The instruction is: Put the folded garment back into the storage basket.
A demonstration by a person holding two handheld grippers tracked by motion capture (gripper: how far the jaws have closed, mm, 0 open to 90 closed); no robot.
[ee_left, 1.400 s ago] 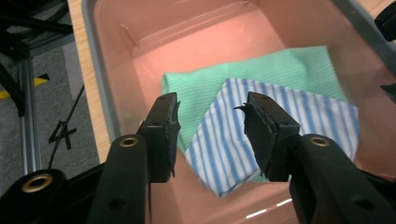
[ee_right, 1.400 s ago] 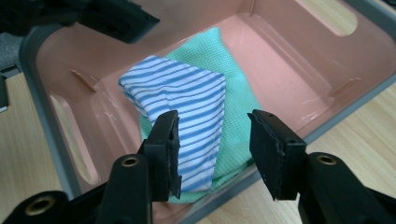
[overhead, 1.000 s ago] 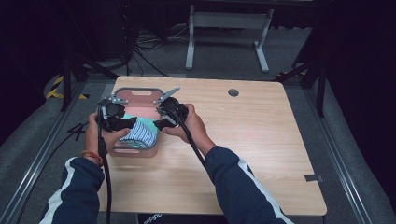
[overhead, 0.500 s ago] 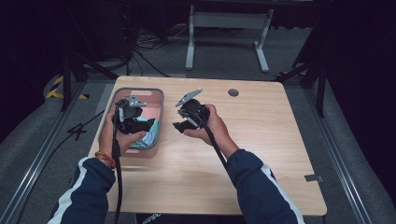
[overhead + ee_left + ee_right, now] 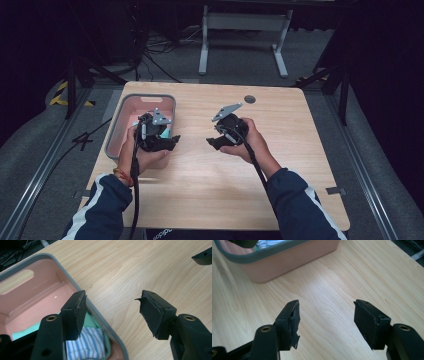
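1. High view. Both pairs of jaws stand apart with nothing between them, and both have just been opening. The left gripper (image 5: pixel 170 141) hangs at the near right corner of the pink plastic bin with a grey rim (image 5: pixel 116 131), which sits at the left side of the pale wooden table (image 5: pixel 280 195). The right gripper (image 5: pixel 214 142) is held over bare tabletop, well apart from the bin. The two point toward each other across a gap, which suggests a release.

2. Left gripper view. The black jaws are spread wide, straddling the bin's grey rim (image 5: pixel 107 326): one jaw over the bin's interior, the other over the table. Below them a folded blue-and-white striped cloth (image 5: pixel 86 345) lies inside the bin on a mint-green cloth (image 5: pixel 23 333), close against the near wall. Neither pad touches it, so it appears already deposited. The far half of the bin floor is bare.

3. Right gripper view. The jaws are parted over wood grain, empty, their pads (image 5: pixel 293 322) frayed at the edges. The bin's pink wall (image 5: pixel 294 261) stands ahead, a strip of the striped cloth (image 5: pixel 265 243) visible above its rim.
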